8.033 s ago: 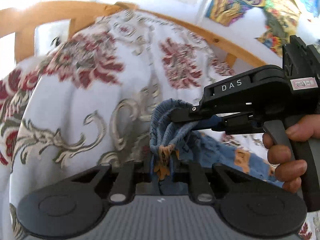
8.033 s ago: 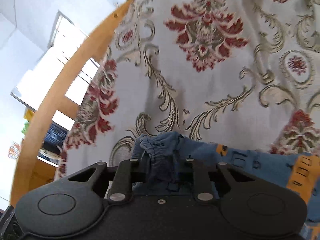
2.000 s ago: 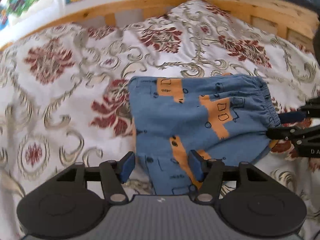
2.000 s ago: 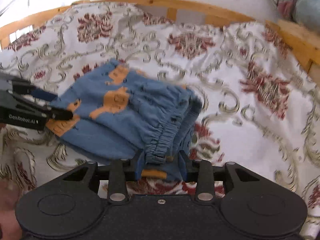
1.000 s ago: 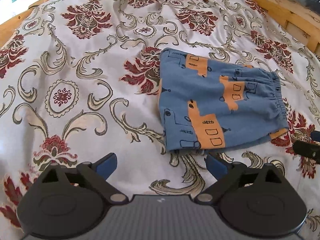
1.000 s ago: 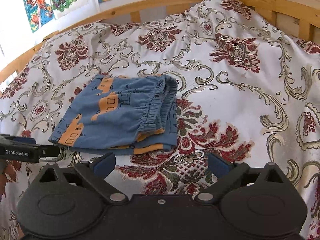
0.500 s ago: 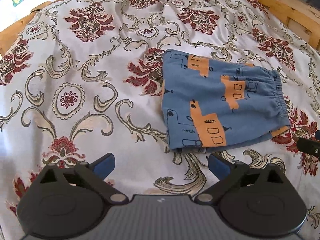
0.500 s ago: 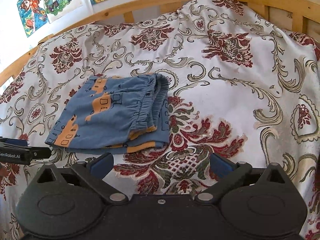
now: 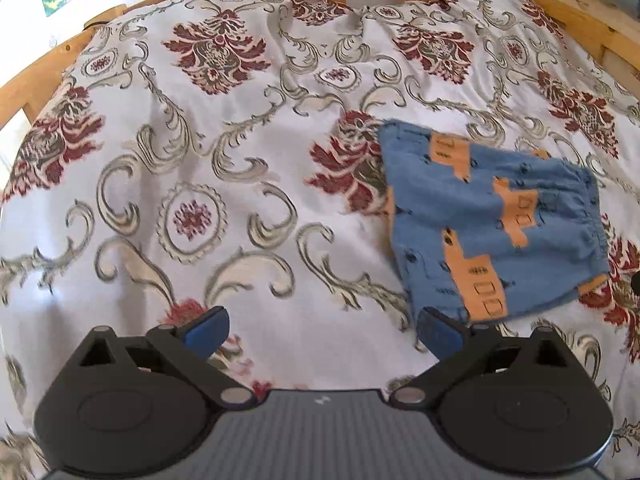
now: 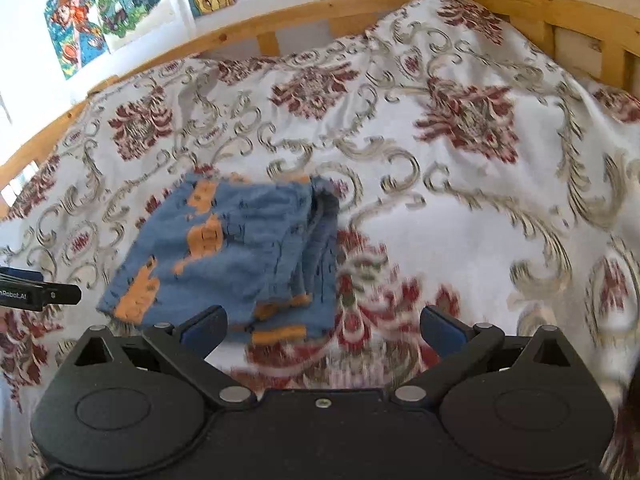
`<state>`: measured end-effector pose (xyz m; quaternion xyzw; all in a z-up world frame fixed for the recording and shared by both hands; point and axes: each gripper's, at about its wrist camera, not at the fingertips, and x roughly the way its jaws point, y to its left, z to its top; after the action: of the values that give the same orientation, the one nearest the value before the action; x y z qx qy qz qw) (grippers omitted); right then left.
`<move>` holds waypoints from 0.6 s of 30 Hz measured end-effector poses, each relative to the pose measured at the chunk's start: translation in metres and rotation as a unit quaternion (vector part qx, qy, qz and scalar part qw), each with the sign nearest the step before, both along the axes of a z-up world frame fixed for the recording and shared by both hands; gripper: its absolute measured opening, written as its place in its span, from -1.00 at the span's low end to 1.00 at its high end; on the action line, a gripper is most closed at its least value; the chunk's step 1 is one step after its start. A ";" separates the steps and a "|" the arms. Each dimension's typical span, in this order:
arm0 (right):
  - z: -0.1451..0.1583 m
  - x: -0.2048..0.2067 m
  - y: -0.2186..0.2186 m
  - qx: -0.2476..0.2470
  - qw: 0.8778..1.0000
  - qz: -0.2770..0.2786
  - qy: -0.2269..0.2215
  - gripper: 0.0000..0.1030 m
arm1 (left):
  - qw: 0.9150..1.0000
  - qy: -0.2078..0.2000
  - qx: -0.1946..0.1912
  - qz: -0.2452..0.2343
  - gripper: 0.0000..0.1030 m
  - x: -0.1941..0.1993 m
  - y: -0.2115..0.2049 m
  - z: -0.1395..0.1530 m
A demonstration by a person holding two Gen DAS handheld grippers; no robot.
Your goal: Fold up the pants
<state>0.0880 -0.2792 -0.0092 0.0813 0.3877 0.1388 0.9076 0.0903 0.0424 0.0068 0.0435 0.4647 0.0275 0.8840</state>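
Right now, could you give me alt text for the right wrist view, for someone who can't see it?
Folded blue pants with orange patches lie on a floral bedspread, untouched. The right gripper sits in the foreground with its jaws wide open and empty; wooden bed rails and colourful posters stand behind.

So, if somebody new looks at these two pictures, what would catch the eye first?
First, the blue pants with orange shapes, lying folded into a compact stack on the bedspread, whose dark red flowers and grey scrolls fill both views. Next, the open left gripper and right gripper at the bottom of each view, both clear of the cloth. Bright cartoon posters hang on the wall behind the wooden bed frame.
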 end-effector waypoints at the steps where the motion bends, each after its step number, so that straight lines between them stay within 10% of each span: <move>1: 0.002 0.006 -0.001 0.004 1.000 0.005 -0.002 0.99 | 1.000 0.000 -0.003 -0.002 0.98 0.004 0.003 0.003; 18: 0.005 0.120 -0.003 0.077 0.994 0.078 0.008 0.99 | 0.997 -0.010 0.007 -0.082 0.99 0.118 -0.022 0.015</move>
<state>0.2080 -0.2817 -0.0043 0.1219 0.3881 0.2381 0.8820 0.2081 0.0205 0.0219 0.0875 0.4506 -0.0415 0.8875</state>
